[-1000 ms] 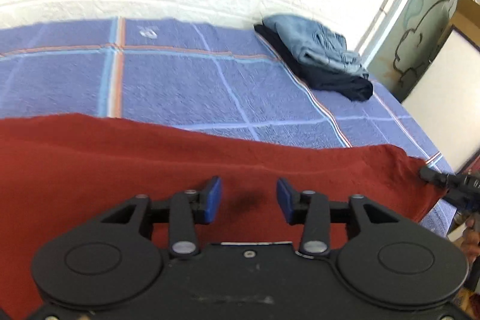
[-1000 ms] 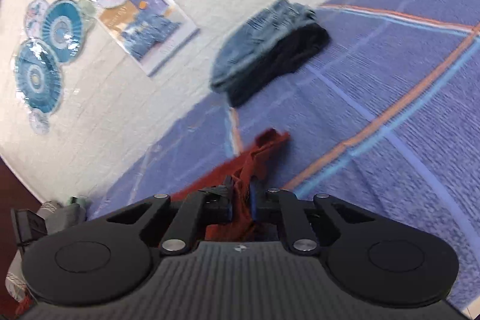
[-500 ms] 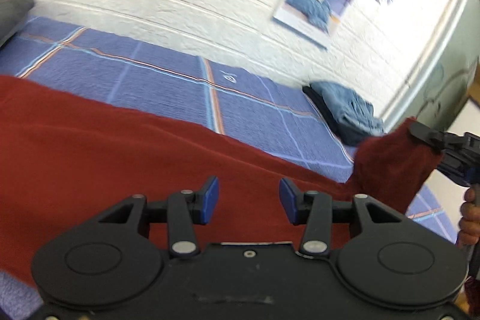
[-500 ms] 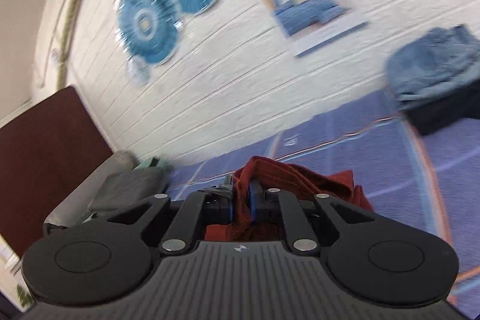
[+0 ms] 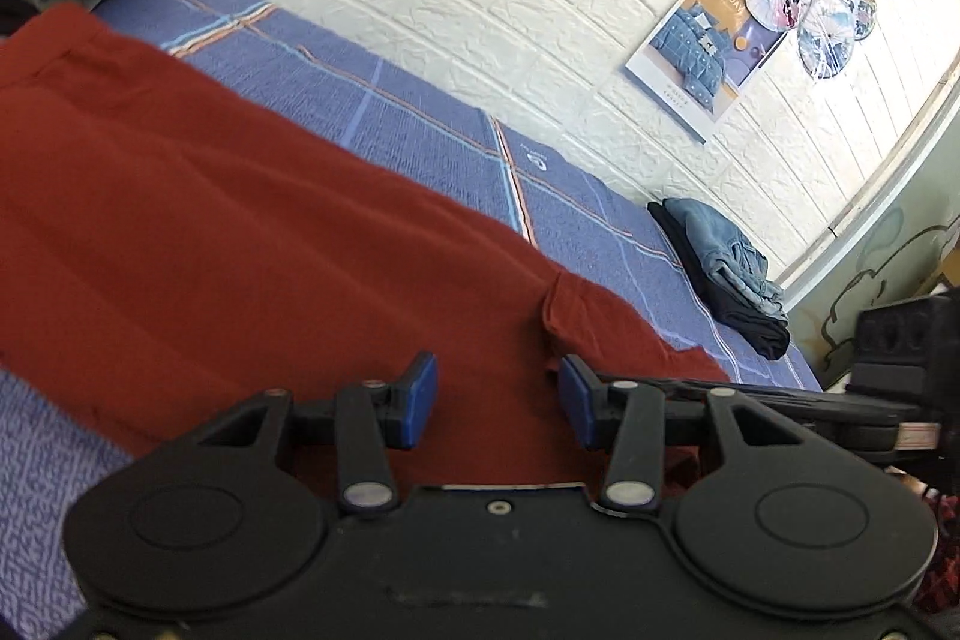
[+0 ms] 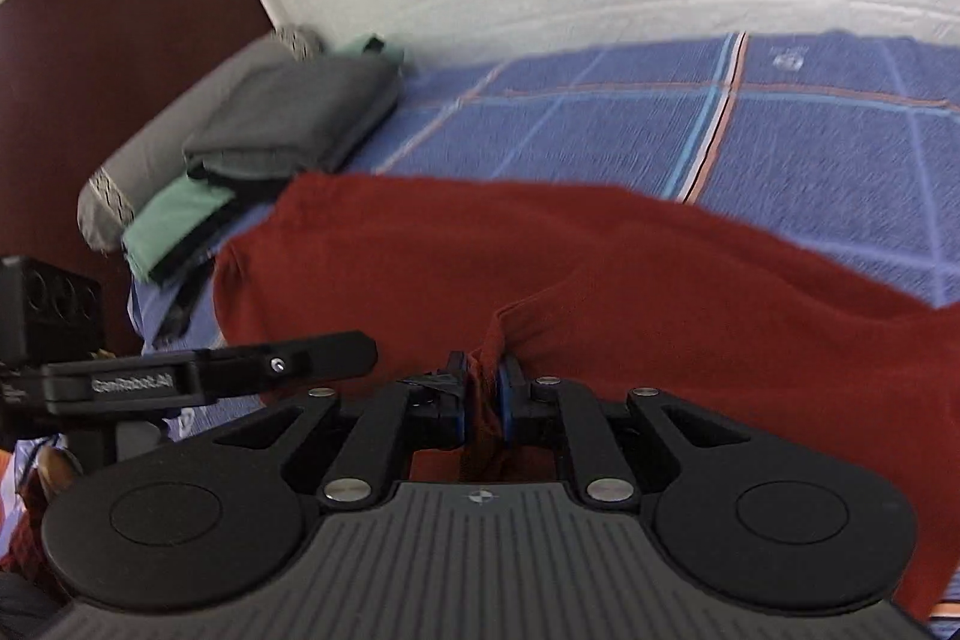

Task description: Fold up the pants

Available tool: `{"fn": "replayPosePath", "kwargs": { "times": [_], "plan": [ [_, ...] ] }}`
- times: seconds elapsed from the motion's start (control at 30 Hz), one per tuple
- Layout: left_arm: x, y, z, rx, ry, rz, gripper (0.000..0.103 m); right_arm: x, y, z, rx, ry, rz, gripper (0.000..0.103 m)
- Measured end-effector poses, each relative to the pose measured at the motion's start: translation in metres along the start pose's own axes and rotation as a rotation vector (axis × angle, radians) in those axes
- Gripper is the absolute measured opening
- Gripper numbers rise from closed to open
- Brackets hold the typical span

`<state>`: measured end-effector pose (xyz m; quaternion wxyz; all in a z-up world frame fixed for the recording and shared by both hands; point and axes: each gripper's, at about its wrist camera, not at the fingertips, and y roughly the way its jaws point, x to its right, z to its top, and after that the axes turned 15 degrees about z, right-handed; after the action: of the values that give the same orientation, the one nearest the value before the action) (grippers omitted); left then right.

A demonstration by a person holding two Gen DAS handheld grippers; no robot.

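Pants (image 5: 252, 232) — long axis runs across your jaws. Right gripper (image 6: 480, 400) pinches a fold; left gripper (image 5: 495, 403) gapes wide above the cloth — nearer the flat span.

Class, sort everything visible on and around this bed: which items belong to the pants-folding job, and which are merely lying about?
Part of the job:
red pants
right gripper, shut on a fold of them
left gripper, open over them

Lying about:
folded jeans stack
grey pillow
folded dark and green clothes
wall poster
paper fans
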<state>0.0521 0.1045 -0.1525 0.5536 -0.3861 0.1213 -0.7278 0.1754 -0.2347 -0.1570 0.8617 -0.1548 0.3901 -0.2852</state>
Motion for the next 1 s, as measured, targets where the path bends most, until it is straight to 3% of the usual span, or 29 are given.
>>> {"fn": "replayPosePath", "kwargs": {
  "times": [0.23, 0.33, 0.4, 0.47, 0.57, 0.7, 0.87, 0.9, 0.93, 0.97, 1.0],
  "plan": [
    [0.002, 0.005, -0.002, -0.014, 0.000, -0.028, 0.045, -0.001, 0.007, 0.006, -0.002, 0.023, 0.016, 0.022],
    [0.006, 0.004, -0.001, -0.022, 0.003, -0.048, 0.045, 0.001, 0.005, 0.006, -0.022, 0.041, 0.076, 0.043],
    [0.011, 0.004, -0.002, -0.032, 0.013, -0.072, 0.048, 0.003, -0.011, 0.010, 0.036, 0.039, 0.104, 0.049],
    [0.016, 0.004, -0.003, -0.052, 0.026, -0.100, 0.050, 0.008, -0.030, 0.016, 0.107, 0.026, 0.081, 0.067],
    [0.025, 0.011, -0.006, -0.085, 0.059, -0.120, 0.050, 0.020, -0.047, 0.029, 0.152, 0.012, 0.016, 0.071],
    [0.036, 0.025, -0.012, -0.129, 0.080, -0.119, 0.050, 0.034, -0.045, 0.040, 0.117, -0.069, -0.022, 0.077],
    [0.051, 0.039, -0.017, -0.154, 0.101, -0.118, 0.048, 0.061, -0.017, 0.047, 0.020, -0.080, 0.003, 0.083],
    [0.053, 0.042, -0.018, -0.156, 0.108, -0.114, 0.045, 0.064, -0.012, 0.046, 0.003, -0.074, -0.004, 0.083],
    [0.055, 0.045, -0.020, -0.156, 0.115, -0.108, 0.032, 0.067, -0.007, 0.045, -0.022, -0.070, -0.010, 0.078],
    [0.058, 0.048, -0.022, -0.160, 0.127, -0.101, 0.022, 0.068, -0.004, 0.044, -0.052, -0.068, -0.006, 0.046],
    [0.060, 0.049, -0.023, -0.167, 0.136, -0.101, 0.009, 0.068, -0.005, 0.042, -0.061, -0.067, -0.003, 0.025]
  ]
}}
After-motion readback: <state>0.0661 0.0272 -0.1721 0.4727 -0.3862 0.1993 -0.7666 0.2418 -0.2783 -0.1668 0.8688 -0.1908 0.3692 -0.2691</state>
